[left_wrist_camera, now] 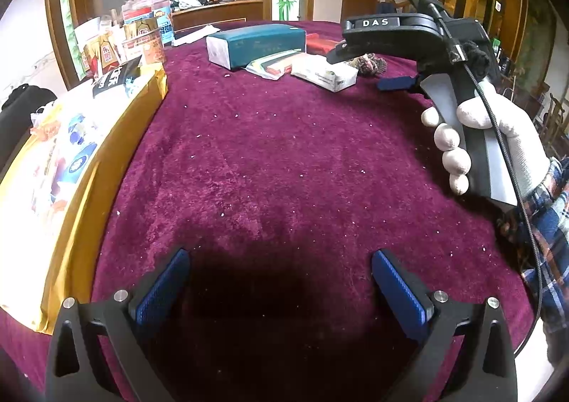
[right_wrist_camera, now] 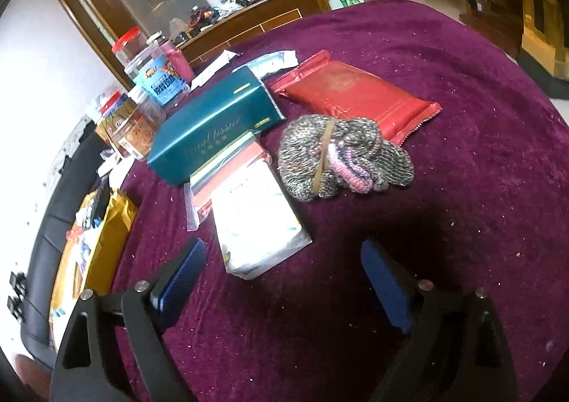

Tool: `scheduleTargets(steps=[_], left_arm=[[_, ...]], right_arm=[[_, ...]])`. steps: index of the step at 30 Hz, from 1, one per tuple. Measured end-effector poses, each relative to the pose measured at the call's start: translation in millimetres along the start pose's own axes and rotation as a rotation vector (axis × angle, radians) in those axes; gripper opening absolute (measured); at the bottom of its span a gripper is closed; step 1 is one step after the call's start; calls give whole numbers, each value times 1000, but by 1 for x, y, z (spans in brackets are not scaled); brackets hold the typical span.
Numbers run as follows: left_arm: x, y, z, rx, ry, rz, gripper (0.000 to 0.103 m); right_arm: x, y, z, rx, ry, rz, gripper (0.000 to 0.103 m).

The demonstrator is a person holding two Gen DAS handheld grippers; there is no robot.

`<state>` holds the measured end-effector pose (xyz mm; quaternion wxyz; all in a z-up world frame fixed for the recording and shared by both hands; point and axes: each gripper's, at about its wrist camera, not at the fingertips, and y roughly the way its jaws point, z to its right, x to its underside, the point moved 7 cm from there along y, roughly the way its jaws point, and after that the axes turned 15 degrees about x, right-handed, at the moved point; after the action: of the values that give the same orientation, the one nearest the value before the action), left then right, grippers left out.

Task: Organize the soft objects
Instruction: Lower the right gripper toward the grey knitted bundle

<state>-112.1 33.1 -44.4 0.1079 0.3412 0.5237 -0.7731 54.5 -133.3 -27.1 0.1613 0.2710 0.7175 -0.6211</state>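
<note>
The maroon tablecloth (right_wrist_camera: pixel 444 89) is carrying the teal tissue box (right_wrist_camera: pixel 213 128) far left, the white tissue pack (right_wrist_camera: pixel 256 224) nearer. The right gripper (right_wrist_camera: pixel 281 277) is gaping wide, empty, and the left gripper (left_wrist_camera: pixel 281 291) likewise. Perhaps the pack's slick wrap is risking a slip sideways.

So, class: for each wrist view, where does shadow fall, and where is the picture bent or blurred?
Left wrist view: dark shadow on the purple velvet tablecloth between the open left gripper; edges curve. Right wrist view: shadow ahead of the open right gripper; left margin smeared.
</note>
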Motion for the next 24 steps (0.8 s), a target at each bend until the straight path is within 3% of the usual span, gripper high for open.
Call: scheduleTargets(steps=[15, 20, 24], left_arm=[[0, -2, 0, 16, -3, 8, 103], [0, -2, 0, 13, -1, 5, 103], [2, -3, 1, 7, 6, -1, 102]], right_arm=[[1, 2, -5, 9, -23, 7, 94], [-1, 2, -5, -42, -10, 6, 101], [-4, 0, 2, -137, 49, 9, 103]])
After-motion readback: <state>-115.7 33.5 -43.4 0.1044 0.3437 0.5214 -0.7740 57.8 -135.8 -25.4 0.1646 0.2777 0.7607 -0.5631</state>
